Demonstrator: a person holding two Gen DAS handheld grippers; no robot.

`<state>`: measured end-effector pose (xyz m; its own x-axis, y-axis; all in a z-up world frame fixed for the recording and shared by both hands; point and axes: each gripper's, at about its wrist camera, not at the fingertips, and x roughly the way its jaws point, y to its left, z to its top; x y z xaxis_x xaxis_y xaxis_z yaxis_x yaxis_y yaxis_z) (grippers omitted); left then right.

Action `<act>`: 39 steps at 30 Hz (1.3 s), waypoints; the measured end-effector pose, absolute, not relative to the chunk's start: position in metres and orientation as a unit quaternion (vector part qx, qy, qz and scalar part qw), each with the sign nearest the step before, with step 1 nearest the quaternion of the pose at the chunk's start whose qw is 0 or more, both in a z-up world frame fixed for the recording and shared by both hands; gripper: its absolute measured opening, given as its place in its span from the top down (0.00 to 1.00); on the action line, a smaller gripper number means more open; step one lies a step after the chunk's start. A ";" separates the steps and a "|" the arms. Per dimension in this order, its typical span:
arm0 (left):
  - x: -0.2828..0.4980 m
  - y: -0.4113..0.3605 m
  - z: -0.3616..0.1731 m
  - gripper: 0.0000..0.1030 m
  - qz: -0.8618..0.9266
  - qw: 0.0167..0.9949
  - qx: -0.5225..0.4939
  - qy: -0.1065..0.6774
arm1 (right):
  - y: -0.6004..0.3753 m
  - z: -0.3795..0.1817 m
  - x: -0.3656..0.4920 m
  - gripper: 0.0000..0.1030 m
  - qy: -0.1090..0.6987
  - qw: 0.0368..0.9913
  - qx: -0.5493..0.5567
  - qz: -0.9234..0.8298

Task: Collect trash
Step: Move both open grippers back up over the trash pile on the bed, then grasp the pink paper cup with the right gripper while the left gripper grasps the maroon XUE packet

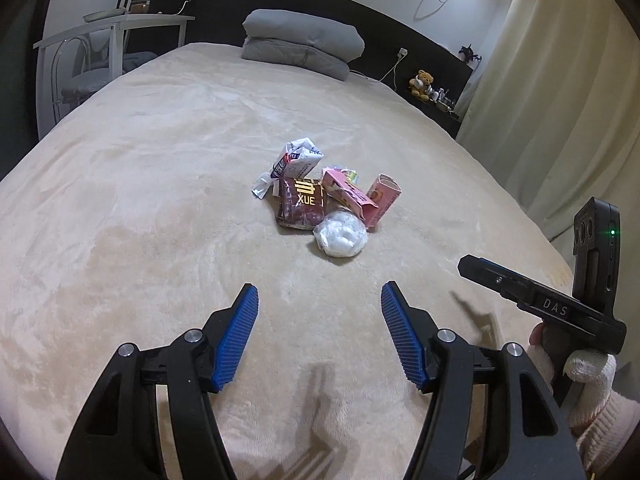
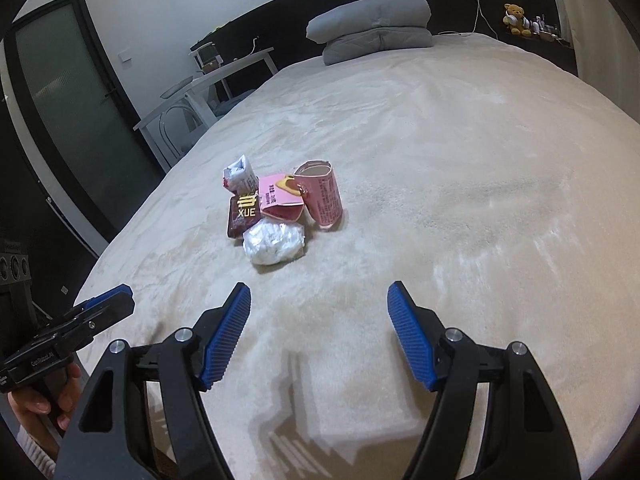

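Note:
A small heap of trash lies in the middle of the beige bed point(image 1: 160, 200): a dark red "XUE" packet point(image 1: 301, 204), a crumpled clear plastic ball point(image 1: 341, 235), a pink carton point(image 1: 349, 193), a pink open box point(image 1: 382, 196) and a white crumpled wrapper point(image 1: 294, 159). My left gripper point(image 1: 319, 294) is open and empty, short of the heap. My right gripper point(image 2: 319, 292) is open and empty, the plastic ball point(image 2: 274, 242) and XUE packet point(image 2: 242, 216) ahead to its left. The right gripper also shows in the left wrist view point(image 1: 520, 288).
A folded grey duvet point(image 1: 304, 42) lies at the head of the bed. A white side table point(image 1: 116, 28) stands at the far left. A teddy bear point(image 1: 422, 82) sits on a dark shelf at the right beside curtains point(image 1: 560, 100). A dark door point(image 2: 76, 112) is at left.

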<state>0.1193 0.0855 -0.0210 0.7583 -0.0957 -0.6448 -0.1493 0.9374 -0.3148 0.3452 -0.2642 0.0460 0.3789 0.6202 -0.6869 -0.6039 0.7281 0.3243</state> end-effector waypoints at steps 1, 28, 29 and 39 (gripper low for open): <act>0.124 0.087 -0.022 0.39 0.016 0.921 -0.176 0.348 | -0.261 0.045 0.349 0.32 0.417 0.831 0.011 0.368; 0.194 0.129 -0.052 0.39 0.053 0.915 -0.174 0.359 | -0.180 0.007 0.447 0.36 0.426 0.832 0.038 0.353; 0.195 0.129 -0.053 0.39 0.053 0.915 -0.173 0.360 | -0.178 0.006 0.448 0.39 0.429 0.831 0.035 0.354; 0.198 0.123 -0.055 0.39 0.046 0.917 -0.161 0.362 | -0.180 0.011 0.446 0.66 0.429 0.833 0.030 0.349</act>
<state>0.1981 0.1225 -0.0547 0.7332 -0.0320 -0.6792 -0.2013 0.9439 -0.2618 0.4460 -0.1799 0.0106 0.3895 0.6061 -0.6935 -0.5553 0.7553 0.3481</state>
